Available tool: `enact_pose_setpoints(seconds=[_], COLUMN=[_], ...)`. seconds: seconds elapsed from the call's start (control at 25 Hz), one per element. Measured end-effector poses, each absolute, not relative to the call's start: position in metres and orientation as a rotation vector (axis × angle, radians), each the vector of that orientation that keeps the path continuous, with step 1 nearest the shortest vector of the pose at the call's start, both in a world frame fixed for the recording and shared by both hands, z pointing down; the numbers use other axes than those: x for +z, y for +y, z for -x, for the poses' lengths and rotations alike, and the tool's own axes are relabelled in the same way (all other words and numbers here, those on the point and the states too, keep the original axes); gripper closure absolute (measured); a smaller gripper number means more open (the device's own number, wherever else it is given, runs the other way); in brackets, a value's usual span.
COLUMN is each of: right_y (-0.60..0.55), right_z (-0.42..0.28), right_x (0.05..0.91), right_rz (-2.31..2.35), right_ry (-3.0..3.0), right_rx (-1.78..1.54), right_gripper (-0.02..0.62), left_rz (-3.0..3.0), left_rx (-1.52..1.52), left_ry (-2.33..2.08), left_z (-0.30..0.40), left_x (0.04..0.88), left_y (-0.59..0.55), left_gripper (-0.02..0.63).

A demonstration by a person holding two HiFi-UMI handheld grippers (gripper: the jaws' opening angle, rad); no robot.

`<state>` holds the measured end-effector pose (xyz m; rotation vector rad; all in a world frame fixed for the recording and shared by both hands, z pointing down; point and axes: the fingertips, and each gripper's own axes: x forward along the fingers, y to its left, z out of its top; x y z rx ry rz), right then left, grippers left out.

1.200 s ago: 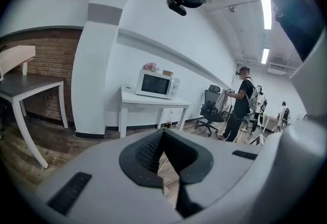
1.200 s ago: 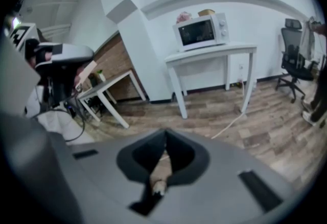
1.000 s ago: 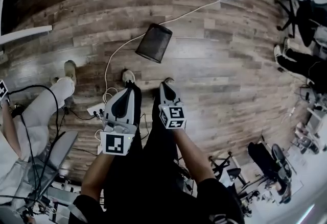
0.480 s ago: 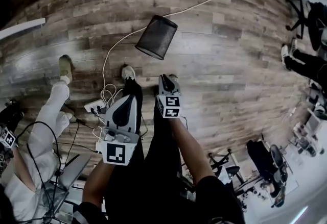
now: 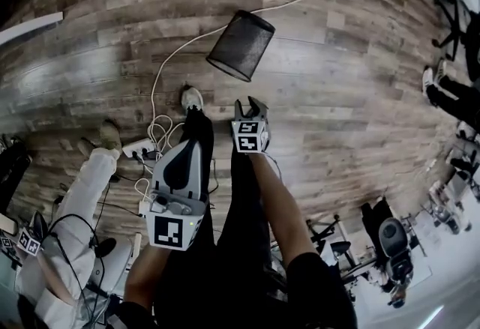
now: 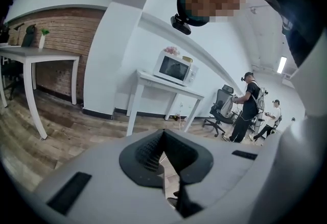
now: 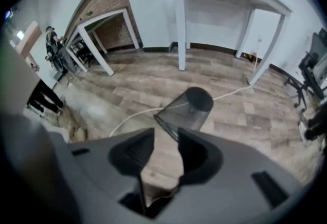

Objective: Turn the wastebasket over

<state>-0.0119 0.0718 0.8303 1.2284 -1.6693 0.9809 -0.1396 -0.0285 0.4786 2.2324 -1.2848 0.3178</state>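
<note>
Two grippers over a tipped wastebasket (image 5: 241,45)
Head view: the black wastebasket lies on its side on the wood floor (image 5: 345,103), by a white cord (image 5: 160,76). The right gripper (image 5: 251,106) is near it, and the left gripper (image 5: 186,146) is farther back. Left gripper view: its jaws are pressed together and hold nothing. Right gripper view: its jaws have just been opening and stand apart with nothing between them. The wastebasket shows ahead of them.

The person wears black trousers (image 5: 241,230), short black sleeve (image 5: 322,286), pale shoe (image 5: 192,99).
</note>
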Motion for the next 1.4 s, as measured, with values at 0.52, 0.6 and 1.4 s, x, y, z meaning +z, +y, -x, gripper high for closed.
enact_pose_setpoints(seconds=[0.52, 0.6, 1.4], right_y=[0.081, 0.081, 0.070], right_z=[0.002, 0.000, -0.008], right_x=[0.922, 0.936, 1.018], right_rz=[-1.140, -1.121, -1.058], right_ry=[-1.522, -1.504, -1.399], right_rx=[0.925, 0.926, 0.860], right_gripper=[0.430, 0.426, 0.373], left_rz=[-2.247, -2.244, -2.220], left_rx=[0.357, 0.353, 0.406], left_ry=[-1.256, -1.252, -1.267], left_z=[0.143, 0.141, 0.157], left_x=[0.506, 0.510, 0.550], left_y=[-0.032, -0.034, -0.043], left_gripper=[0.572, 0.574, 0.572])
